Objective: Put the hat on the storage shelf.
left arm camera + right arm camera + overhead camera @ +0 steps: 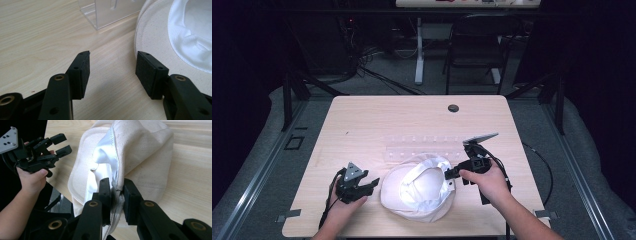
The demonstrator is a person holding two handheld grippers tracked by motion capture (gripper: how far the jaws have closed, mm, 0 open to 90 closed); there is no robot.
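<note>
My right gripper [117,185] is clamped on the rim of the cream canvas bucket hat with the white satin lining [140,152]: its own view shows cream cloth and white lining pinched together between the two black pads, the hat's edge lifted and folded up from the pale wooden table [190,170]. The high view cannot show that pinch; there the right gripper [451,173] is a dark shape at the hat's [419,190] right edge, my right hand wrapped around its body, forearm coming in from the bottom right, the gripper pointing left and roughly level, its grey plate up behind it.

My left gripper [112,67] stands apart with bare wood between its pads, touching nothing (the hat's brim [155,37] lies just beside the right-hand pad). Its view also catches the corner of a clear acrylic rack [110,12] beyond the brim, which from above is a faint clear strip [422,145] just behind the hat. From the high view my left gripper [371,185] sits just left of the hat near the table's front edge, held in my left hand, aimed right toward the hat. The right gripper's view shows it too [61,143], raised off the table, fingers curled around its handle.
</note>
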